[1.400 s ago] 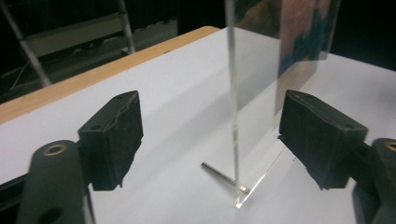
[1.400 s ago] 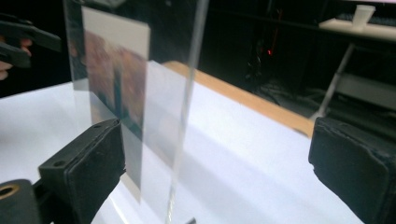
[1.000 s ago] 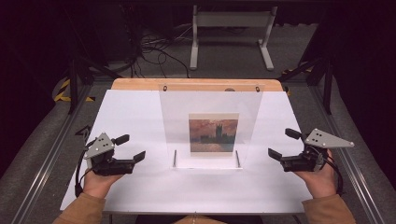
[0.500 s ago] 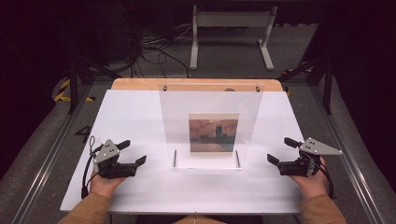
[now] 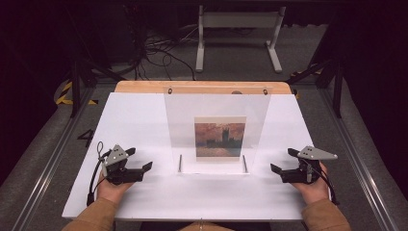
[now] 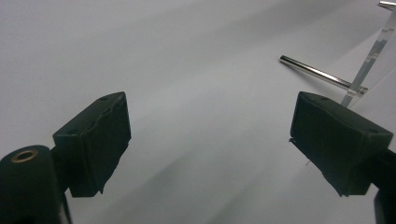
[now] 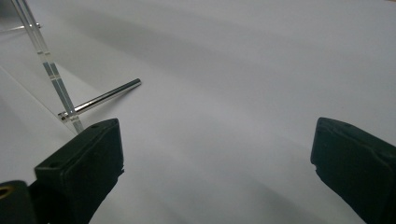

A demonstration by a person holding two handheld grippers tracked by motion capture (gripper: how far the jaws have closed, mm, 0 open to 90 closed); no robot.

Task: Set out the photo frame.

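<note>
Picture stand [image 5: 216, 130] of clear plastic sits in the middle of the frame on the white table [image 5: 139, 120], with a small painting [image 5: 220, 137] showing through it and two thin metal rods [image 5: 180, 162] at its foot. The left gripper [image 5: 137, 169] at the lower left has its jaws wide apart and holds nothing. It has slid down toward the bottom edge since a second ago. The right gripper [image 5: 284, 171] at the lower right is also spread open and empty, and it has dropped lower too. Both now sit on the table, one on each side of the stand and apart from it. This looks like a resting spot, so the work on the stand has probably not begun, or is over.
</note>
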